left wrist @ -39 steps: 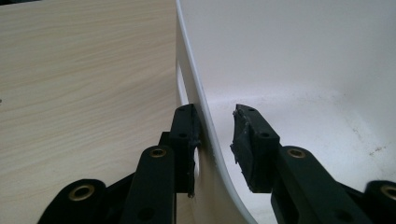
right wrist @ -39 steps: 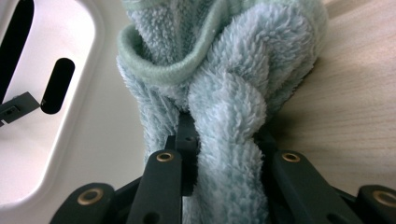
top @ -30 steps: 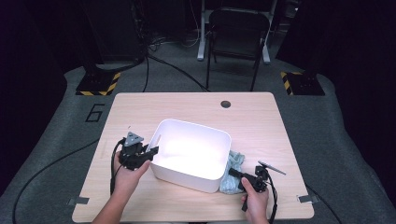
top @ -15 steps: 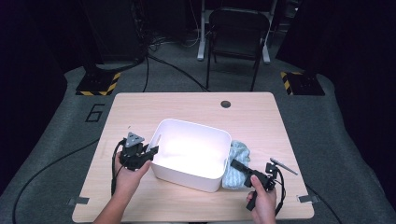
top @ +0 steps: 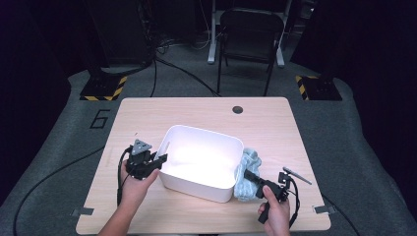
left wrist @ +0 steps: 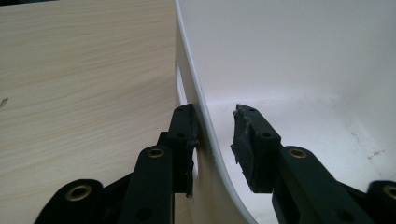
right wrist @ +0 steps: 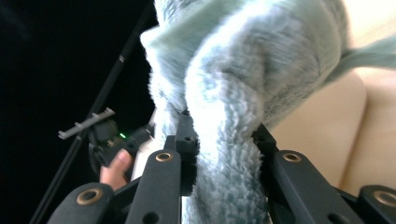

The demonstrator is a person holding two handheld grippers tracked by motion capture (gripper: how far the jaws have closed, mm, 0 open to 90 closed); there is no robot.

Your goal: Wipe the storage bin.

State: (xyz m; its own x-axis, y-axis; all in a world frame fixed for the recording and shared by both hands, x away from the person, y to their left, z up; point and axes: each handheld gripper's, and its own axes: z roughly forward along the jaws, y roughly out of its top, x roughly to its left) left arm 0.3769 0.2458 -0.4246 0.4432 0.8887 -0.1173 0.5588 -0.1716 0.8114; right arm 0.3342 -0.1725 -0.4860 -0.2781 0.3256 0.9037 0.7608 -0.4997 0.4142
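A white plastic tub (top: 201, 162) sits in the middle of the wooden table (top: 275, 128). My left gripper (top: 161, 160) is at the tub's left rim. In the left gripper view its jaws (left wrist: 212, 114) straddle the tub wall (left wrist: 201, 93): the outer pad lies against the wall and the inner pad stands a little off it. My right gripper (top: 247, 174) is shut on a light blue fluffy towel (top: 248, 160), held up just off the tub's right side. In the right gripper view the towel (right wrist: 243, 70) bunches thick between the jaws (right wrist: 224, 140).
The tub is empty inside. A round cable hole (top: 238, 109) sits near the table's far edge. Behind the table stands a black chair (top: 251, 29), with yellow-and-black striped blocks (top: 101, 91) on the grey floor. Cables trail from both grippers.
My right gripper has risen and tilted up with the towel, pulling it off the table beside the tub. The left gripper has stayed at the rim.
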